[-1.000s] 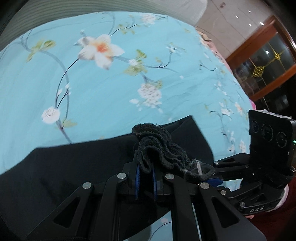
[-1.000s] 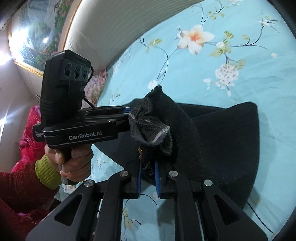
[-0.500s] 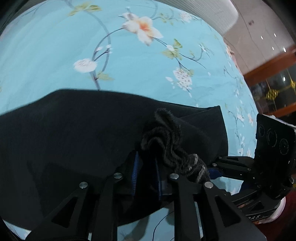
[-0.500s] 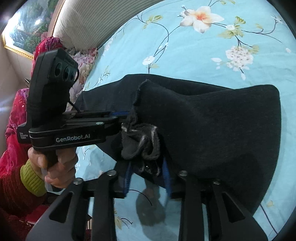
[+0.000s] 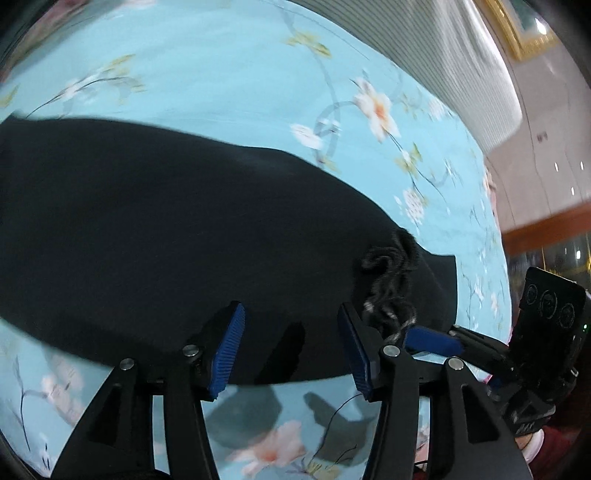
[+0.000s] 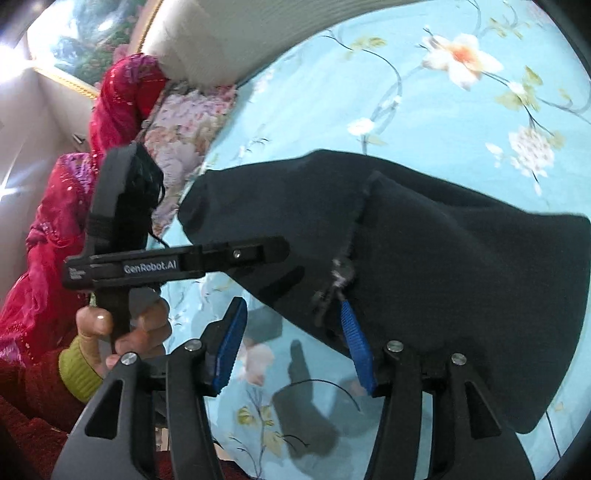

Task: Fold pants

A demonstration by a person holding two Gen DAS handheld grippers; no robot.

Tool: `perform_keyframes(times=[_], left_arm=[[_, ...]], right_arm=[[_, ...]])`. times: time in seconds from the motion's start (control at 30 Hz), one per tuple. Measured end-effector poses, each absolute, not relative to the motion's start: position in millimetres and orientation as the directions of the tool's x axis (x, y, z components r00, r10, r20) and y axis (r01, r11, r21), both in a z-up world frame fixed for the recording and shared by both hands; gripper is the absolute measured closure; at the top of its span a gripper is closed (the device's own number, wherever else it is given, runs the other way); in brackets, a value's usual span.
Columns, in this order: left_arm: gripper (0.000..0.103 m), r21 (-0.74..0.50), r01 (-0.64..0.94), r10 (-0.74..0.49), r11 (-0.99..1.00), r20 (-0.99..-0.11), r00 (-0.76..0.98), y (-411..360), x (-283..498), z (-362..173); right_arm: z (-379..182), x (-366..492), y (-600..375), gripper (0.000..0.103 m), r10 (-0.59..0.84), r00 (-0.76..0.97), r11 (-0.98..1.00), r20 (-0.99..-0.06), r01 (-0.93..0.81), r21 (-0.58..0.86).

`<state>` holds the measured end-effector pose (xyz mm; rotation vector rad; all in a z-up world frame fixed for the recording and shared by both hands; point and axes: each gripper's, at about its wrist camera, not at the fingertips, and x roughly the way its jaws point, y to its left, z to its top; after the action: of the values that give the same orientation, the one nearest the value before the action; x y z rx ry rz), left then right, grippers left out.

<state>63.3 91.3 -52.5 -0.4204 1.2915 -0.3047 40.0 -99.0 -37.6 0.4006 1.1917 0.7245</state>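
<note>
The black pants (image 5: 166, 236) lie folded on the floral blue bedsheet (image 5: 229, 66); they also show in the right wrist view (image 6: 443, 266). My left gripper (image 5: 291, 347) is open just above the near edge of the pants. A bunched hem (image 5: 391, 280) lies by its right finger. My right gripper (image 6: 291, 343) is open over the sheet and the pants' near edge, with a frayed seam (image 6: 343, 273) just ahead of its right finger. Each gripper shows in the other's view, the left one (image 6: 258, 251) and the right one (image 5: 432, 338).
The padded headboard (image 6: 229, 33) runs along the far side of the bed. A floral pillow (image 6: 184, 133) and red fabric (image 6: 122, 96) lie at the left. The hand holding the left gripper (image 6: 125, 328) is near the bed edge. Bare sheet (image 6: 461, 110) lies beyond the pants.
Both grippers have opened and let go of the bunched pants fabric. The fabric has dropped onto the lower layer, and the pants now lie flatter on the bed.
</note>
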Motion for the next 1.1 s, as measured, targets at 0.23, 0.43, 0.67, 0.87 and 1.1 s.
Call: perform_keyframes(times=[0.23, 0.43, 0.67, 0.87, 1.1], left_arm=[[0.044, -0.469, -0.133, -0.414, 0.873, -0.857, 0.307, 138.6, 45.1, -43.8], [0.043, -0.463, -0.24, -0.362, 0.853, -0.857, 0.367, 180.2, 29.3, -34.5], [0.043, -0.492, -0.435, -0.294, 0.754, -0.845, 0.447, 245.9, -2.9, -35.5], [0.043, -0.5, -0.509, -0.265, 0.701, -0.844, 0.466, 274.3, -15.0, -43.4], [0.043, -0.494, -0.55, -0.249, 0.673, -0.852, 0.46, 282.2, -13.0, -54.1]], right_arm=[[-25.5, 54.1, -81.4, 0.049, 0.711, 0.184, 0.695, -0.679, -0.333, 0.637], [-13.7, 72.9, -53.6, 0.049, 0.718, 0.153, 0.674, -0.679, -0.4, 0.622], [-4.6, 107.6, -10.9, 0.049, 0.718, 0.097, 0.637, -0.69, -0.49, 0.595], [-2.6, 135.5, 26.7, 0.049, 0.712, 0.027, 0.591, -0.701, -0.563, 0.578], [-7.6, 162.1, 67.4, 0.049, 0.696, -0.042, 0.538, -0.716, -0.63, 0.56]])
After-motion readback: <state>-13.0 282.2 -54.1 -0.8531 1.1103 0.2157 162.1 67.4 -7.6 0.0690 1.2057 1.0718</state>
